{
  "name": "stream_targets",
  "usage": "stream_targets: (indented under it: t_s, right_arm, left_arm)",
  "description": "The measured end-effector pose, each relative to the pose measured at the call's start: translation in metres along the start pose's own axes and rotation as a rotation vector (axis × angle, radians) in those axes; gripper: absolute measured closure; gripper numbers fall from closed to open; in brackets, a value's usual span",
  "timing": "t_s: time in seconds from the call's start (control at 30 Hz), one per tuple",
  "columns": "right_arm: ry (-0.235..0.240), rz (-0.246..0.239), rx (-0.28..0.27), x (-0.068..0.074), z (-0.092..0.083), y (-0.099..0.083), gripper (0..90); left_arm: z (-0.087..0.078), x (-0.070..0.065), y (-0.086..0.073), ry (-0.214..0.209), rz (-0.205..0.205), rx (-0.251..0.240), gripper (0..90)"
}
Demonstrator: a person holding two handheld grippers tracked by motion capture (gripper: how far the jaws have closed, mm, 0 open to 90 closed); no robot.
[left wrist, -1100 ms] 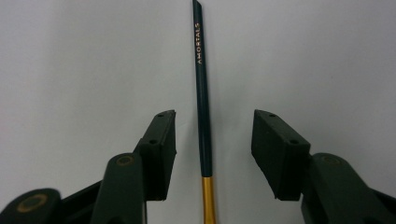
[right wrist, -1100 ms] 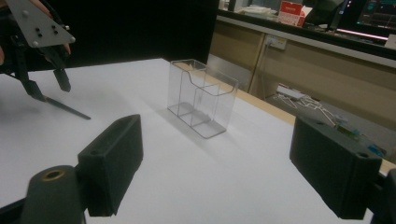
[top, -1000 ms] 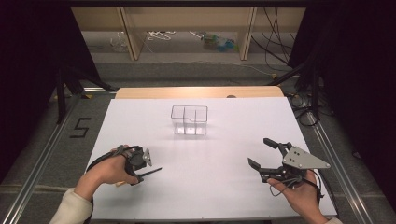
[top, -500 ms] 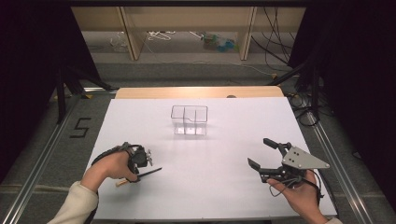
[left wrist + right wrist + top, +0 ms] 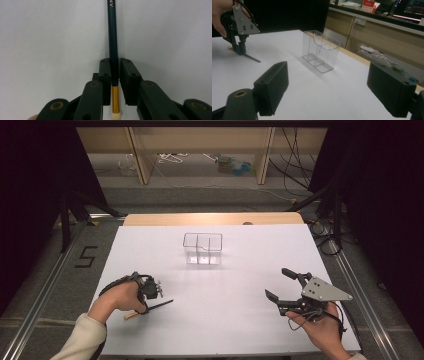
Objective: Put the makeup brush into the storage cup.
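- Left gripper view: dark green pencil (image 5: 113, 37) lies flat on white table (image 5: 50, 37), left gripper (image 5: 114, 72) jaws have just been closing, now pinching the shaft just above the gold ferrule.
- Pencil judged light, stiff, smooth, may roll or pivot; a grip nearer mid-shaft would balance better.
- High view adds: clear two-part holder (image 5: 202, 248) well apart, mid-table; right gripper (image 5: 281, 283) spread wide, empty.
- Right gripper view shows the holder's stepped walls.

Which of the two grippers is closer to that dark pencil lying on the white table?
Left. The left gripper has just been closing with the pencil between its pads, near the eraser end. The right gripper hangs open far across the table, away from it.
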State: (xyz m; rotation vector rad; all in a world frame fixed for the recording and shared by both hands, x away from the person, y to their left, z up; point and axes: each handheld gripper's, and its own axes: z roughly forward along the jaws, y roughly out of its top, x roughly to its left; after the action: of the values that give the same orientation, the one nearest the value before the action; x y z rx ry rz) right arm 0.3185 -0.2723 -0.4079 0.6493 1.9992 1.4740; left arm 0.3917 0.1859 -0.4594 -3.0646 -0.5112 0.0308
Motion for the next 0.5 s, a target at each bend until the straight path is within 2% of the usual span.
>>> stream_targets:
  t_s: [0.13,0.37,0.5]
  right_arm:
    - [0.007,-0.006,0.009,-0.0004,-0.0004,0.0001,18.4]
    - [0.003,-0.009,0.001,-0.0006,0.0001,-0.0001,18.4]
    - [0.005,-0.002,0.008,-0.0003,0.0002,-0.0003,18.5]
  left_arm:
    - [0.0011,-0.0038,0.0038,0.032,0.012,0.011,82.2]
    - [0.0012,-0.0055,0.0052,0.029,0.001,0.025,82.7]
    - [0.001,-0.0053,0.0062,0.044,0.02,0.027,83.0]
